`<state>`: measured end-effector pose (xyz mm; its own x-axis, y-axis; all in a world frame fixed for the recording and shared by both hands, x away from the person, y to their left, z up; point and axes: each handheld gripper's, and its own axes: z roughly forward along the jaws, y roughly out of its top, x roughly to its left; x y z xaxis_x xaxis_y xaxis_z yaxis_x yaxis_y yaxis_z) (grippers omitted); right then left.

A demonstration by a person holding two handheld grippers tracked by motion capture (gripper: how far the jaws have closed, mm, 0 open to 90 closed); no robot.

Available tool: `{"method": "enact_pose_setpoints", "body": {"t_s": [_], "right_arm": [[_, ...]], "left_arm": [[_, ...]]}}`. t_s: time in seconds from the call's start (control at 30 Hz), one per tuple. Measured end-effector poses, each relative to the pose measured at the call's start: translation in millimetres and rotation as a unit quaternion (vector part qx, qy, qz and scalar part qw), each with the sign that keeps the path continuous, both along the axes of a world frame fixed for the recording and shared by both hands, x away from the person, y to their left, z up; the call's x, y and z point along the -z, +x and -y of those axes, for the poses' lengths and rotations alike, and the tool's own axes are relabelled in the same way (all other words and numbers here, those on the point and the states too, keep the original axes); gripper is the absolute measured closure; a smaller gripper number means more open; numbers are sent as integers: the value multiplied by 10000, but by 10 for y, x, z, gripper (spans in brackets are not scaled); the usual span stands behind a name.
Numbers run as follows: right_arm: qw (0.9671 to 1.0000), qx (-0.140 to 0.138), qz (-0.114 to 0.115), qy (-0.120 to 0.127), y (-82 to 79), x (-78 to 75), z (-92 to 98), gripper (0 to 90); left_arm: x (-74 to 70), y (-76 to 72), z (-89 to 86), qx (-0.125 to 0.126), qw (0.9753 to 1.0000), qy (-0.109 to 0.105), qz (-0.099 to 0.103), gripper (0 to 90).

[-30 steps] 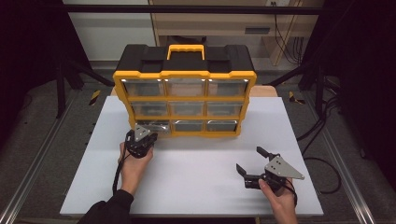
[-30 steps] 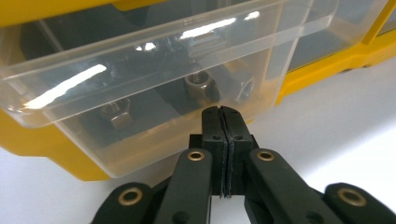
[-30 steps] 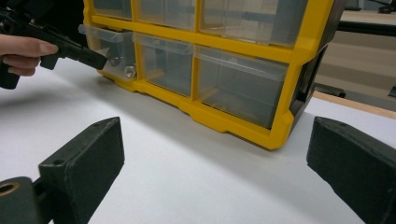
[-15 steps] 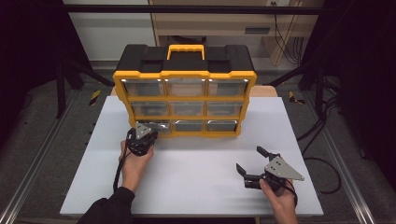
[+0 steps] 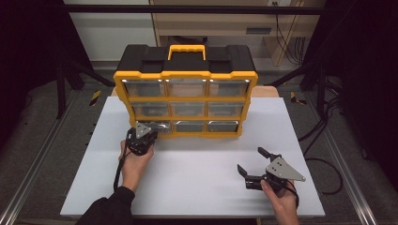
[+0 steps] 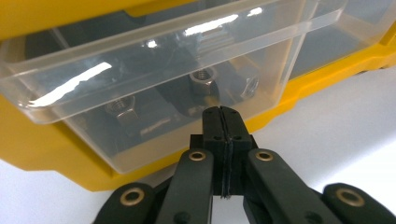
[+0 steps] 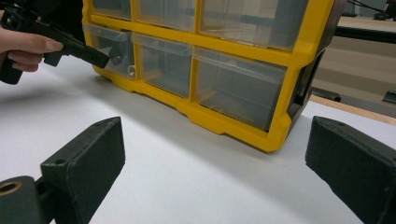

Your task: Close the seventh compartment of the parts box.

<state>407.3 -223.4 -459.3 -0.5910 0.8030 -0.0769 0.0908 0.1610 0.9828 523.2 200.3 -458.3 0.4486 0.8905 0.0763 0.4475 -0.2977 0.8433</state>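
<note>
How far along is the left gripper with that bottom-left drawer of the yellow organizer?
Done so far: the left gripper has reached the bottom-left drawer, and in the left gripper view its jaws are shut at the drawer's front; whether they pinch the lip is unclear. In hand: the drawer looks pulled slightly out, with metal nuts inside. Left: sliding it out further. The right gripper rests open on the white table.

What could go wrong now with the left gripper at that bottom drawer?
The left gripper, jaws shut at the front of the partly pulled-out bottom-left drawer, may have only a thin hold and could slip off. A hard pull might spill the metal nuts or drag the organizer, since the right gripper isn't bracing it.
</note>
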Motion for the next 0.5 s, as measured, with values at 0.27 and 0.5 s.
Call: {"method": "enact_pose_setpoints", "body": {"t_s": [0.27,0.5], "right_arm": [[10000,5,-32,-48,-1,3,-14,50],[10000,30,-37,-21,0,4,-6,49]], "left_arm": [[-5,59,7,-20,9999,112,-25,893],[-27,92,9,-27,9999,93,-35,893]]}}
